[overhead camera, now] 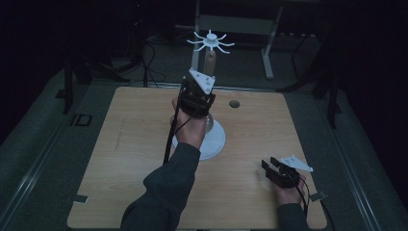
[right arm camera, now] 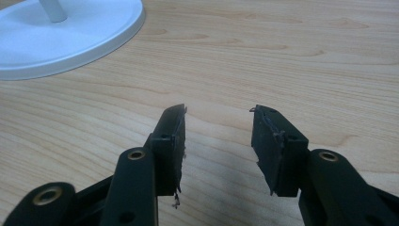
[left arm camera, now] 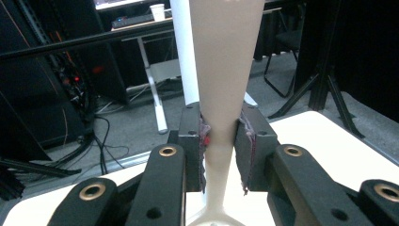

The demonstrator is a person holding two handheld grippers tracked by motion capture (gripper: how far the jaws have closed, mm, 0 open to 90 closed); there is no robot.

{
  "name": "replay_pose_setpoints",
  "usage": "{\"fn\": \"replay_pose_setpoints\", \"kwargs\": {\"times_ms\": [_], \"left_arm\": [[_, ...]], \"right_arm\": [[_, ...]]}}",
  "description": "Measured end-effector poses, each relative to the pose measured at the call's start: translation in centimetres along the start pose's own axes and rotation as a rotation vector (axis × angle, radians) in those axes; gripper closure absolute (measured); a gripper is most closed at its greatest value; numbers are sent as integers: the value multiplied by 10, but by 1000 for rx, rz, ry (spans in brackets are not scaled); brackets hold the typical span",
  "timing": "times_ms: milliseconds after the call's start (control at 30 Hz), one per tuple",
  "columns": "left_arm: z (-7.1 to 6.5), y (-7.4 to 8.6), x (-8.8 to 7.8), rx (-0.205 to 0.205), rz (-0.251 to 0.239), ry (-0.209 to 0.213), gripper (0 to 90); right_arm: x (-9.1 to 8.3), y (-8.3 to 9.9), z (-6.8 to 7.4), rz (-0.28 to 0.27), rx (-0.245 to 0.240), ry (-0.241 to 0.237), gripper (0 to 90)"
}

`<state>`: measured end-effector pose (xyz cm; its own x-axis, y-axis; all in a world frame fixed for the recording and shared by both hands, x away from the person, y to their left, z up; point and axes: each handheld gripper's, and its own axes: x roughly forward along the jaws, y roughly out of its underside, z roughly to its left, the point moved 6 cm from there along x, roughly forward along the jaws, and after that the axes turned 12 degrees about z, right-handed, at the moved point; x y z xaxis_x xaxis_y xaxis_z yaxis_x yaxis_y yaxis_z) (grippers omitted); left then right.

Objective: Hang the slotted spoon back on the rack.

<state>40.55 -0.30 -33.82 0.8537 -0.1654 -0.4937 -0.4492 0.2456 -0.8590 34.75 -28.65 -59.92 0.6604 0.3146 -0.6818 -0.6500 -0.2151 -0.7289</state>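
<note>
We find the left gripper [left arm camera: 221, 150] clenched on the stand's tapered post [left arm camera: 223, 70], upright on the worktop [overhead camera: 144, 144]; we advise steady grip; right gripper [right arm camera: 217, 141] released, resting nearby.

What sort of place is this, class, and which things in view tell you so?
Probably a lab or workshop: a wooden table stands on a dark floor, cables trail beside equipment racks, and a desk behind carries a keyboard and cup.
</note>
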Motion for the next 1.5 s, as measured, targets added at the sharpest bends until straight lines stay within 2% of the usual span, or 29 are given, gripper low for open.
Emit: {"fn": "replay_pose_setpoints", "kwargs": {"times_ms": [700,1133,1300,1500], "left_arm": [[1,0,6,0,22,-12,740],[0,3,8,1,24,-5,738],[1,4,8,6,20,-3,732],[-2,2,6,32,11,17,705]], "right_arm": [[0,0,0,-1,2,-2,546],[0,0,0,-1,2,-2,545],[0,0,0,-1,1,-1,541],[0,0,0,0,0,1,540]]}}
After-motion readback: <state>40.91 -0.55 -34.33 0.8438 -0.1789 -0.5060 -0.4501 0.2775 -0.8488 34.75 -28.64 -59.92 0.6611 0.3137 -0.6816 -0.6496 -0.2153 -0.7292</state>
